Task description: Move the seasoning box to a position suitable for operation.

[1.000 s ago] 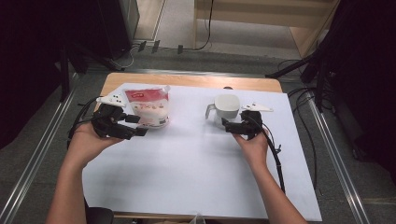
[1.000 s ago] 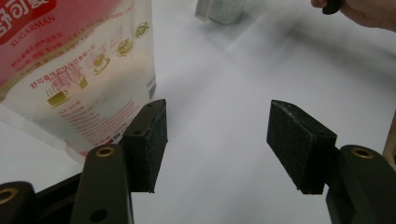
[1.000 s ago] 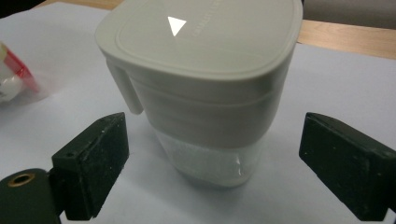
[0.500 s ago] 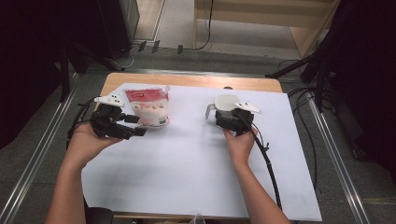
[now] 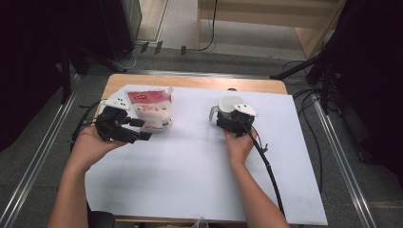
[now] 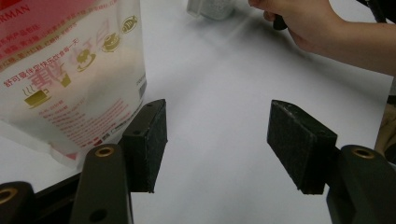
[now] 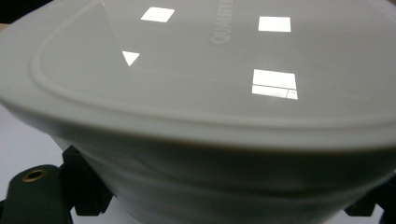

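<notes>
Nearest the person, two forearms are reaching in over the white sheet (image 5: 190,180) that is covering the wooden table (image 5: 199,83). The left hand (image 5: 88,145) is holding the left gripper (image 5: 138,129) at the left side of the sheet, with its tips lying low just beside the bottom edge of the red-and-white pouch (image 5: 151,110). In the left gripper view, its two black pads are standing well apart with only bare sheet between them; one pad (image 6: 149,140) is sitting just in front of the pouch's lower corner (image 6: 70,84), and whether it is touching the pouch is hard to tell. The pouch is standing upright near the far left of the sheet, its printed face turned toward the gripper.

On the other side, the right hand (image 5: 240,145) is holding the right gripper (image 5: 229,119) against the near side of the grey lidded container (image 5: 228,105), which is standing on the far right-centre part of the sheet, with a handle sticking out on its left. In the right gripper view, the container's pale lid (image 7: 201,70) and wall are looming very close, and the jaws are sitting to either side of its base, largely hidden beneath it. Whether those jaws are pressing on the container or standing free cannot be told.

Farther off, cables are trailing across the floor beyond the table.
</notes>
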### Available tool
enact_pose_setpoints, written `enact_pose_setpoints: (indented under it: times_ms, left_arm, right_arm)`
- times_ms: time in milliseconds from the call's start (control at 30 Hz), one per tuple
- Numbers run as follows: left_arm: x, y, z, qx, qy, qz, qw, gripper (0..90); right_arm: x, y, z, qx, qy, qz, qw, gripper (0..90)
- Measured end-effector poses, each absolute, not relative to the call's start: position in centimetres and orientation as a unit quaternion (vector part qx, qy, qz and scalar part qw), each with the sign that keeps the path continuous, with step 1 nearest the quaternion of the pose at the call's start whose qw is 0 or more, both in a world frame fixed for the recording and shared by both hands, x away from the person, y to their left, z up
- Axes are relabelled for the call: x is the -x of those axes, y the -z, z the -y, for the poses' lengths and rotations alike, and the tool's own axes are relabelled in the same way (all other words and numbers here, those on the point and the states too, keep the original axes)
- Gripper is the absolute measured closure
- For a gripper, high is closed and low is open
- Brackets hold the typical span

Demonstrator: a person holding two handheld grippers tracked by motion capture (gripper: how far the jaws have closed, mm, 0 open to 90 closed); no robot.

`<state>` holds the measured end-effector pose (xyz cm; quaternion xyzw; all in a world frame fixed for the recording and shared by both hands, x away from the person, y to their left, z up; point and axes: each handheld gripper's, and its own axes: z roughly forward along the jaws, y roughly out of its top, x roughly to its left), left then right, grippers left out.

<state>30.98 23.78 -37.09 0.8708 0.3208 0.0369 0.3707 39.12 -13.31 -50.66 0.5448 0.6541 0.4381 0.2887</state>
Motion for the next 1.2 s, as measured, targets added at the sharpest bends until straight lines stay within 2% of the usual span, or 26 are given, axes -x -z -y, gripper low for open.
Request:
enact_pose_setpoints:
  times_ms: [133,333,500,733,1033,1200]
  left_arm:
    - [-31.0,37.1,-23.7,-0.871,-0.040,-0.318,0.373,38.7]
    - [-31.0,37.2,-23.6,-0.871,-0.036,-0.319,0.370,38.4]
    - [-31.0,37.2,-23.5,-0.871,-0.037,-0.320,0.371,38.5]
    - [-31.1,37.5,-23.2,-0.873,-0.036,-0.314,0.372,38.8]
    - [-31.1,37.8,-22.8,-0.871,-0.032,-0.311,0.378,39.3]
    - [-31.2,38.3,-22.3,-0.874,-0.026,-0.308,0.375,39.4]
  right_arm:
    - [-39.1,50.6,13.6,-0.536,-0.440,-0.661,0.287,13.0]
    - [-39.0,50.0,14.3,-0.540,-0.441,-0.669,0.259,13.3]
    - [-38.5,48.7,15.2,-0.519,-0.449,-0.683,0.252,13.3]
    - [-36.0,46.4,15.0,-0.451,-0.472,-0.720,0.237,13.3]
    - [-33.3,46.1,13.8,-0.399,-0.490,-0.745,0.213,13.3]
    - [-32.4,46.5,12.9,-0.355,-0.504,-0.767,0.177,13.3]
